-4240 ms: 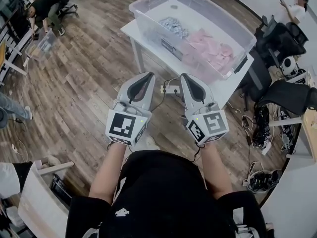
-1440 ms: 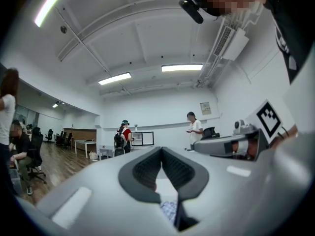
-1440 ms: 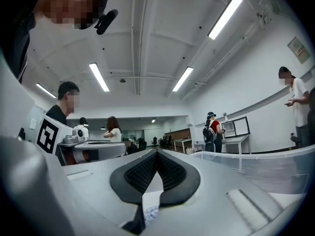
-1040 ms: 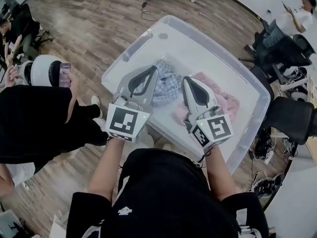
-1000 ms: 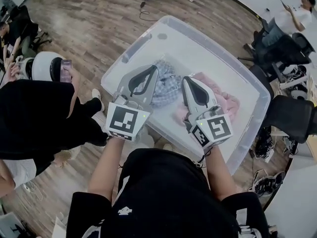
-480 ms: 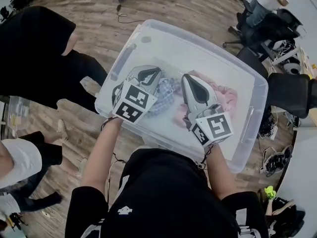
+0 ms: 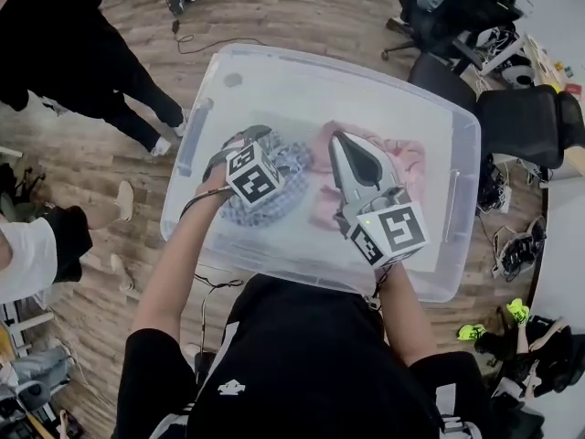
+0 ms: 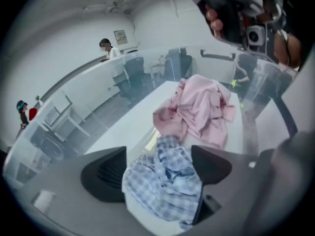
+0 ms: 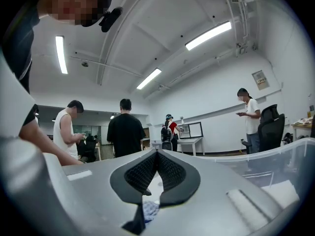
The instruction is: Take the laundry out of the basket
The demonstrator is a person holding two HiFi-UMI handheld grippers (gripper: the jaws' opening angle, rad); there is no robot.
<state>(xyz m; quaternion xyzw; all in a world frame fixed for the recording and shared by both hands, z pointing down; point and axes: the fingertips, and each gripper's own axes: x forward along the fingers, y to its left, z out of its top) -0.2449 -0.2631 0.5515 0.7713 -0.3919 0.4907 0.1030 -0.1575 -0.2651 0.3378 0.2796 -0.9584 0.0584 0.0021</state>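
**A:** Where's the laundry?

**B:** Both pieces lie on the bottom of the clear plastic tub [image 7: 219,76]. The blue-and-white checked cloth [image 7: 291,165] is bunched up left of the middle. The crumpled pink garment [image 7: 405,156] sits just beside it, at its 3 o'clock.

**A:** And the left gripper [image 8: 158,154]?

**B:** It's tipped down into the tub over the checked cloth. Its jaws have just been opening and stand apart. The cloth fills the gap between the dark pads [image 8: 106,173], but they don't pinch it.

**A:** The right gripper [image 7: 342,144]?

**B:** It's held level above the middle of the tub, nose toward 12 o'clock. Its jaws are pressed together with nothing between them. The pink garment lies under it and to its 3 o'clock.

**A:** What's around the tub?

**B:** There's wood-plank floor [image 7: 302,12] all around. A person in black clothes [image 7: 64,35] stands at the tub's 10 o'clock. A black office chair [image 7: 521,126] is close by at 2 o'clock.
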